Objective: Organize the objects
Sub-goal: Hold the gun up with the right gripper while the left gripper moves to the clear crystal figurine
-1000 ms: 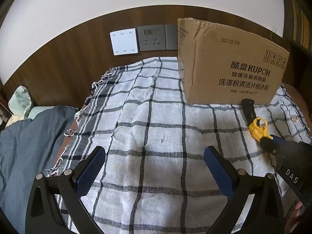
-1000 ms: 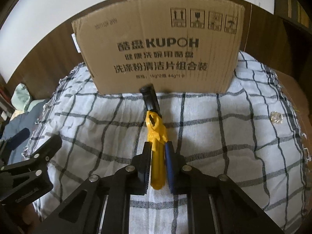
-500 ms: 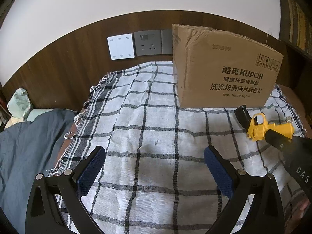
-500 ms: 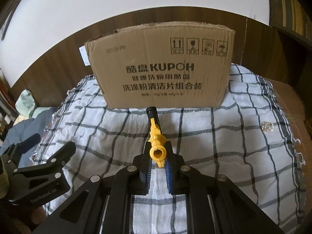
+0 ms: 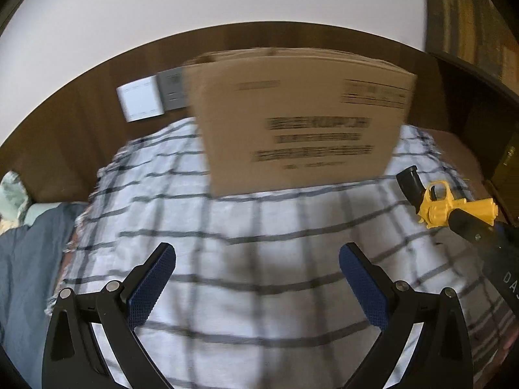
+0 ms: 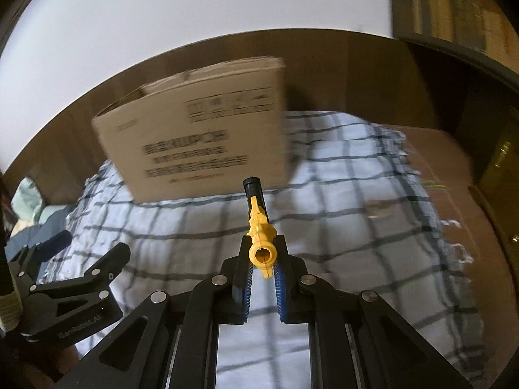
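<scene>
Lifted off the cloth [image 6: 340, 194] since a second ago, the toy gun [image 6: 259, 227] now rides in the air in my right tongs [image 6: 263, 278], clamped on its yellow body, black muzzle aimed at the box [image 6: 201, 142]. My left tongs [image 5: 256, 278] hang spread wide, holding nothing. To do this well, I judge I should raise the gun above the box's rim before going forward, keep the squeeze firm, and let go only once over the opening.
</scene>
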Action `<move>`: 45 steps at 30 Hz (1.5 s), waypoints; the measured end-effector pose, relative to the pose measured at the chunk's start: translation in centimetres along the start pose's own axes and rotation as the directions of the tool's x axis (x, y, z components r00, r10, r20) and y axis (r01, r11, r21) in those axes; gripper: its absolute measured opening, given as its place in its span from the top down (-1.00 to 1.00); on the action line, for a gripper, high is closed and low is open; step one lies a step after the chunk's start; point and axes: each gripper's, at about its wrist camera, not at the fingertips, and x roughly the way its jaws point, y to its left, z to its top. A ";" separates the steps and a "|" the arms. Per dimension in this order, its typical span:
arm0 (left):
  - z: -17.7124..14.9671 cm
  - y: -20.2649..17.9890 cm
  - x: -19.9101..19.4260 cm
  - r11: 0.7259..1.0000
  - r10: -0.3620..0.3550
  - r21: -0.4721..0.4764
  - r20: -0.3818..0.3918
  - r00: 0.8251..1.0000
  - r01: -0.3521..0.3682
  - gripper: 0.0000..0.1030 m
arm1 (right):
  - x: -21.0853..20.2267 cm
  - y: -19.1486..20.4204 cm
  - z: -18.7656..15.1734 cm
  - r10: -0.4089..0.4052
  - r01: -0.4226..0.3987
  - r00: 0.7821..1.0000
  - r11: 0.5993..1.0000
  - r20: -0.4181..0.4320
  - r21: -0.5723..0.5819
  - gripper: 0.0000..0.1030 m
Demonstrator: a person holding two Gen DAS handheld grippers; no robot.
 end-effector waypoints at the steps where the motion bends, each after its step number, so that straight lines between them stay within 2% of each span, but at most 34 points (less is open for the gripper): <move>1: 0.2 -1.1 0.1 1.000 -0.014 0.013 0.000 1.000 0.014 -1.00 | -0.2 -0.8 0.0 -0.011 0.011 1.000 1.000 0.003 0.007 0.75; 10: 1.8 -9.9 0.4 0.985 -0.132 0.119 0.038 0.991 0.127 -1.00 | -0.8 -8.4 -0.4 -0.115 0.115 0.993 0.990 -0.002 0.081 0.75; 14: 2.4 -13.2 1.0 0.975 -0.165 0.158 0.050 0.985 0.156 -0.99 | -1.2 -11.3 -0.7 -0.173 0.172 0.985 0.979 0.004 0.111 0.75; 19: 2.8 -16.9 2.5 0.960 -0.192 0.218 0.043 0.980 0.179 -0.96 | -1.2 -13.0 -0.7 -0.231 0.228 0.973 0.966 0.010 0.125 0.75; 23: 3.4 -18.4 3.9 0.955 -0.217 0.210 0.021 0.976 0.208 -0.88 | -1.0 -13.9 -0.4 -0.251 0.248 0.968 0.960 0.012 0.132 0.75; 27: 3.8 -19.2 4.9 0.951 -0.248 0.189 -0.010 0.969 0.246 -0.75 | -0.9 -14.5 -0.3 -0.258 0.254 0.966 0.958 0.008 0.135 0.75; 33: 3.8 -21.7 5.2 0.940 -0.249 0.239 -0.013 0.968 0.245 -0.53 | -0.4 -15.3 -0.2 -0.265 0.263 0.964 0.955 -0.006 0.138 0.75; 37: 3.4 -23.3 6.1 0.928 -0.260 0.264 -0.043 0.965 0.262 -0.27 | 0.1 -16.0 -0.2 -0.271 0.271 0.962 0.952 -0.020 0.145 0.75; 41: 3.1 -24.1 6.9 0.922 -0.261 0.277 -0.070 0.963 0.270 -0.12 | 0.2 -16.5 -0.4 -0.273 0.273 0.962 0.950 -0.023 0.150 0.75; 45: 2.7 -24.7 7.9 0.920 -0.255 0.282 -0.102 0.962 0.273 0.20 | 0.3 -16.7 -0.5 -0.268 0.269 0.963 0.951 -0.025 0.154 0.75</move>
